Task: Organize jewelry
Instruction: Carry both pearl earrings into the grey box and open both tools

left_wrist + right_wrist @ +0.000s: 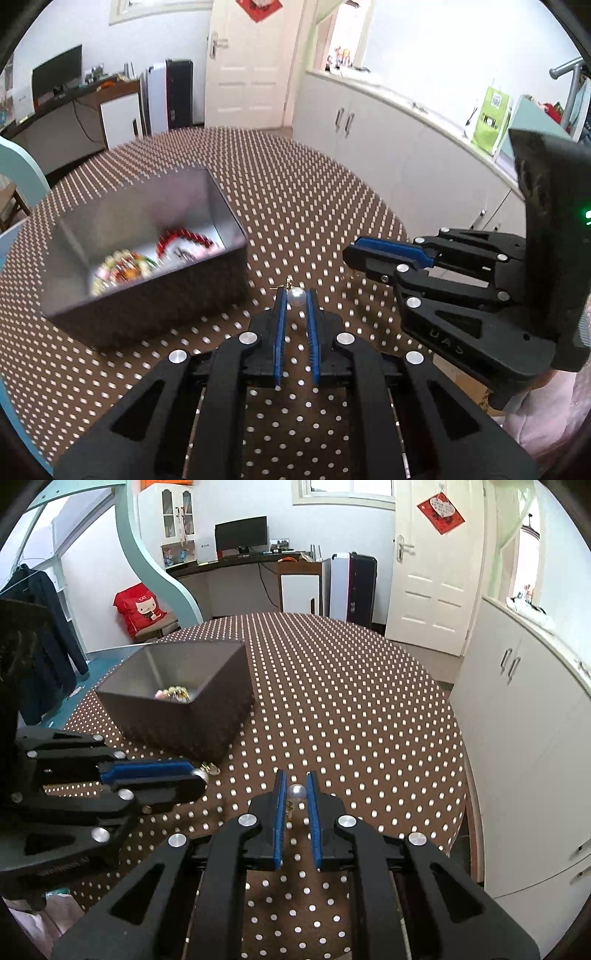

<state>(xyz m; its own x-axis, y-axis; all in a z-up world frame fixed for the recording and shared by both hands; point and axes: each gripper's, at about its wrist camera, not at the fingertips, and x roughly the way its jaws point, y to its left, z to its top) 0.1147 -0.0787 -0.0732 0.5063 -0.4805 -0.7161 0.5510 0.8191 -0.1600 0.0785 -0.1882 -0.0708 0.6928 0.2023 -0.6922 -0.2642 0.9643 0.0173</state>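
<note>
The left tool [296, 295] is clenched on a white pearl earring with a small gold hook [296, 296], the pearl pinched at the tips of its blue-padded fingers [280, 325]. The right tool [296, 792] is likewise clamped on a second silvery-white pearl earring [296, 792], whose gold fitting hangs down between the pads. Both hang above the round bench covered in a brown cloth with white dots [303, 206], near each other. Just beside them on the bench stands an open rectangular dark grey box with a pale lining [147, 291]; inside lie a red beaded bracelet [181, 238] and a multicoloured beaded piece [122, 267]. Beyond the bench are a white panelled door [430, 568], white cabinets [524, 716] and a dark desk with a black monitor [242, 535].
</note>
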